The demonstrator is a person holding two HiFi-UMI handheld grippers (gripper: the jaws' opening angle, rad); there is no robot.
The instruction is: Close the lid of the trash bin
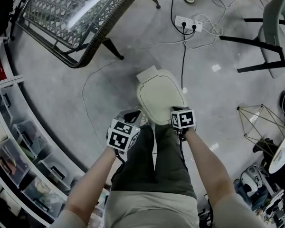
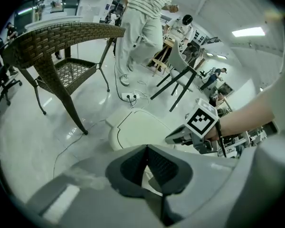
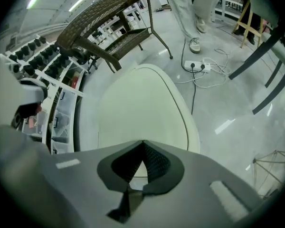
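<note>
The trash bin (image 1: pixel 160 98) stands on the floor in front of my legs, and its cream lid (image 3: pixel 140 110) lies flat down on it. My right gripper (image 3: pixel 142 144) hovers just over the lid's near edge, shut with nothing in it; its marker cube (image 1: pixel 183 118) shows in the head view. My left gripper (image 2: pixel 145 148) is shut and empty too, held off the bin's near left side, with the lid (image 2: pixel 140 129) ahead of it. The left gripper's cube (image 1: pixel 122 135) sits by my left knee.
A wicker chair (image 1: pixel 80 13) stands at the far left, and a power strip (image 1: pixel 187 23) with trailing cables lies beyond the bin. Black chair legs (image 1: pixel 256 42) are at the far right, storage shelves (image 1: pixel 23 141) curve along the left, and a wire frame (image 1: pixel 259 122) is at the right. A person (image 2: pixel 142 27) stands in the background.
</note>
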